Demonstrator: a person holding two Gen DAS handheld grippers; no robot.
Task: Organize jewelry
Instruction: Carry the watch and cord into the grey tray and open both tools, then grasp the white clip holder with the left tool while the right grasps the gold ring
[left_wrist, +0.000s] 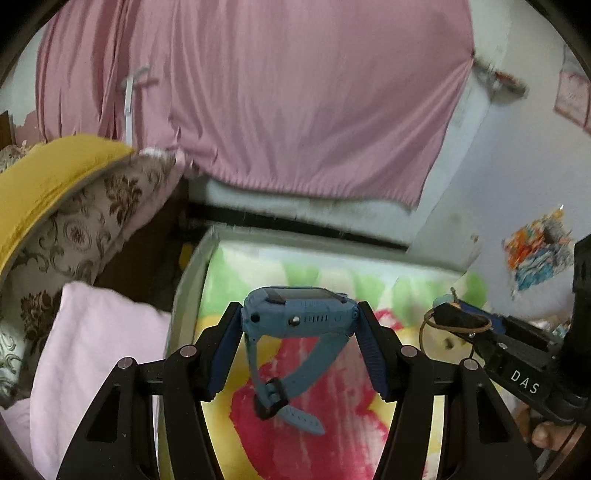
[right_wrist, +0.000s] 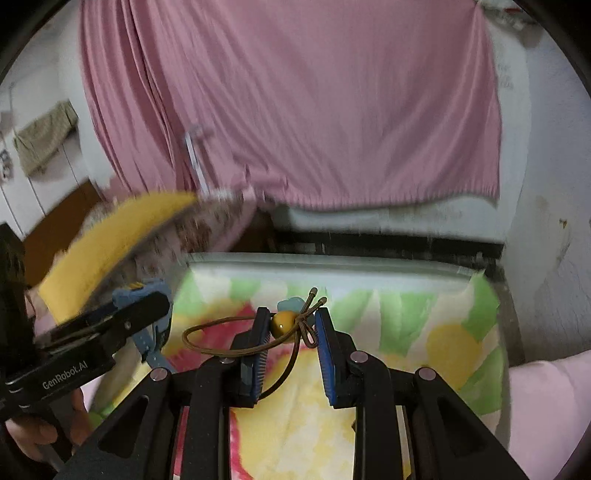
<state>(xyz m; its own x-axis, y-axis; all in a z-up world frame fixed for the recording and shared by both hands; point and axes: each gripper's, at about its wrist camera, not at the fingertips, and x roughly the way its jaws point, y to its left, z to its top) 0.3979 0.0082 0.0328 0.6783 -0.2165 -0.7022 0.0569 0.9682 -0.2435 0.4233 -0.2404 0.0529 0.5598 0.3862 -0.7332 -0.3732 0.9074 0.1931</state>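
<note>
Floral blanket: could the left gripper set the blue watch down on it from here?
Probably yes. The left gripper holds the blue watch above the floral blanket, and nothing shows between them.

My left tongs (left_wrist: 299, 317) sit low in the middle of the left wrist view, the watch (left_wrist: 295, 314) between them, above the blanket (left_wrist: 332, 369). My right tongs (right_wrist: 291, 325) come in at that frame's right edge, the hair tie (right_wrist: 284, 321) between them. Pillows (left_wrist: 74, 229) lie at left, the curtain (left_wrist: 258, 92) behind, across the top.
</note>
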